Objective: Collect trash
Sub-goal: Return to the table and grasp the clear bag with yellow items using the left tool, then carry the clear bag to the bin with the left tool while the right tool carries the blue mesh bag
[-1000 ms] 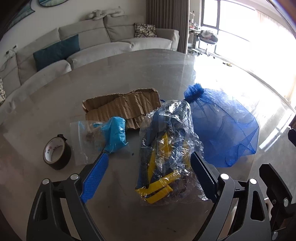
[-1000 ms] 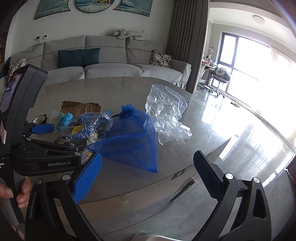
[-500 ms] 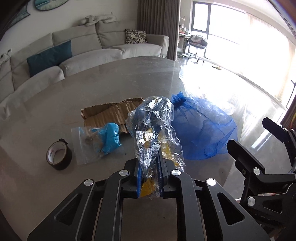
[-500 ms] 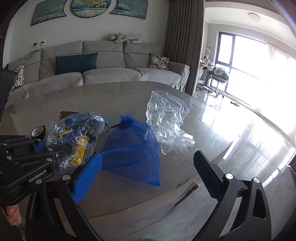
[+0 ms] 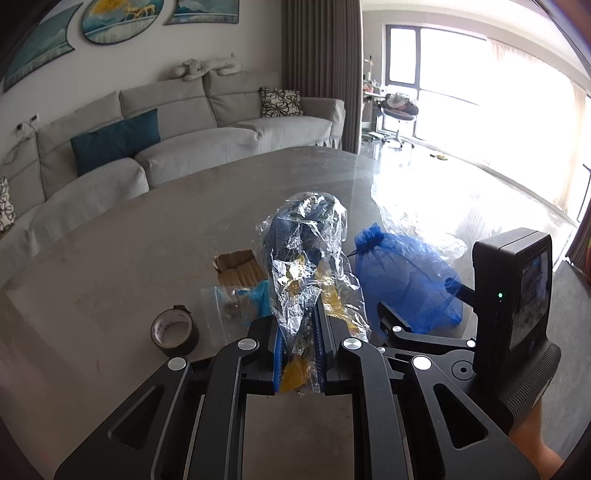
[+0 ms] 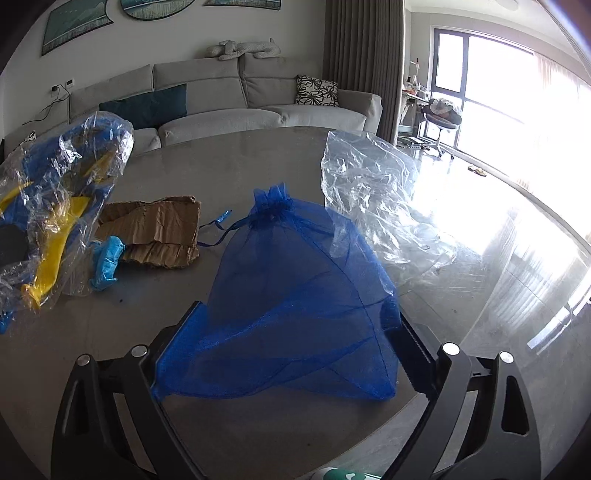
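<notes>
Left tool [image 5: 298, 345] pinches the clear wrapper bundle [image 5: 306, 258]; right tool [image 6: 291, 347], closing, straddles the blue mesh bag [image 6: 295, 295] at six o'clock.

Home living room: grey sofa [image 5: 221, 122] with cushions [image 5: 114, 142], wall art [image 5: 114, 16], curtain [image 5: 321, 70], big bright window [image 5: 443, 74], glossy floor [image 5: 461, 184]. Chair [image 6: 441, 118] by window, probably a stool; too glary to tell.
</notes>
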### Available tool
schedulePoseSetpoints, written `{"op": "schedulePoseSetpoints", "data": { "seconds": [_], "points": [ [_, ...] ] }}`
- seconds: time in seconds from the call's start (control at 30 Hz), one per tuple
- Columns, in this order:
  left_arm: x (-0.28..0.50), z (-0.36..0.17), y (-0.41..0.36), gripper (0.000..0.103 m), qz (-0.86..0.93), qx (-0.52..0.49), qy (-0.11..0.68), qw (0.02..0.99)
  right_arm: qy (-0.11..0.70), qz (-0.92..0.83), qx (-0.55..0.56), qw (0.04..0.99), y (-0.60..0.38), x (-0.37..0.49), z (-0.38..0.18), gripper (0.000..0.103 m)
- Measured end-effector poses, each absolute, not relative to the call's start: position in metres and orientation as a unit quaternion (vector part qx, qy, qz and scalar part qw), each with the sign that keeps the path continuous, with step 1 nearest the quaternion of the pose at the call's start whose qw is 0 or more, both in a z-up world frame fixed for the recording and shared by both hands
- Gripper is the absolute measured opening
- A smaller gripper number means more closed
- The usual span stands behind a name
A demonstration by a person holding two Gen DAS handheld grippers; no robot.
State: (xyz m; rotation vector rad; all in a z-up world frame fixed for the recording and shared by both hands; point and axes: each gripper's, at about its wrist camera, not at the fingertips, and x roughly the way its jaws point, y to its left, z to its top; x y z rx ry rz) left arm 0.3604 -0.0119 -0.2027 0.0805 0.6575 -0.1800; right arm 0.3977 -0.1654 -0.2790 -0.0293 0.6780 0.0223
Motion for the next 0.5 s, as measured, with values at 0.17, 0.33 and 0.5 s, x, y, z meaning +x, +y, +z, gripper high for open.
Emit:
{"op": "schedulePoseSetpoints", "data": {
  "seconds": [0.17, 0.33, 0.5],
  "points": [
    [0.361, -0.201, -0.006, 0.015, -0.080, 0.030, 0.324, 0.942, 0.331, 0.014, -0.028, 0.943, -0.163, 0.390, -0.278, 0.004],
    [0.355, -0.198, -0.008, 0.015, -0.076, 0.031, 0.312, 0.946, 0.299, 0.022, -0.034, 0.953, -0.170, 0.365, -0.257, 0.004],
    [0.332, -0.195, -0.022, 0.015, -0.084, 0.040, 0.296, 0.951, 0.274, 0.020, -0.048, 0.960, -0.187, 0.326, -0.232, 0.004]
  ]
}}
